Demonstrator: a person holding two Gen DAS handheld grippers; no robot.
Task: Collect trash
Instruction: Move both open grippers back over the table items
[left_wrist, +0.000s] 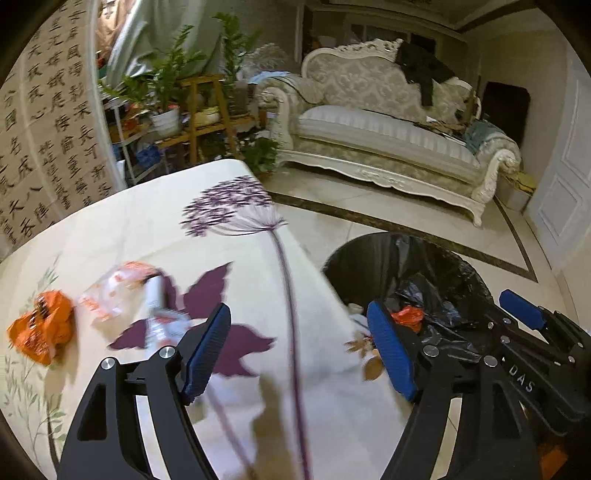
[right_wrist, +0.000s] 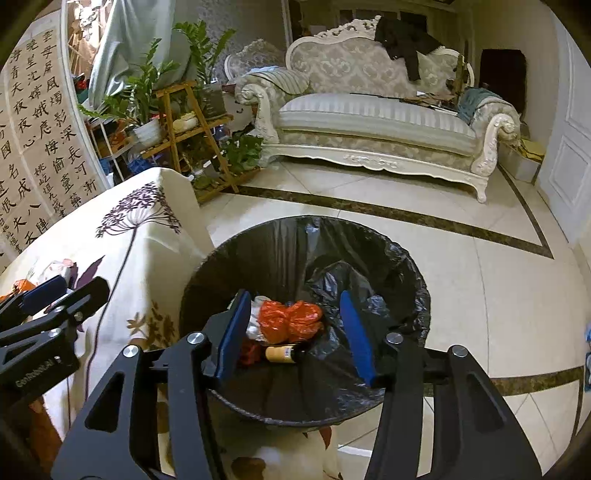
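Left wrist | right tool marked "DAS", spread | left tool spread, empty

Both tools share one build. The left gripper has matte black arms with long cut-out slots and round silver screw heads at the pivots; its fingers carry ribbed blue pads. The right gripper matches it — black slotted arms, silver screws, blue pads. White lettering marks each black body — "DAS" on the right gripper, a small printed word on the left one.
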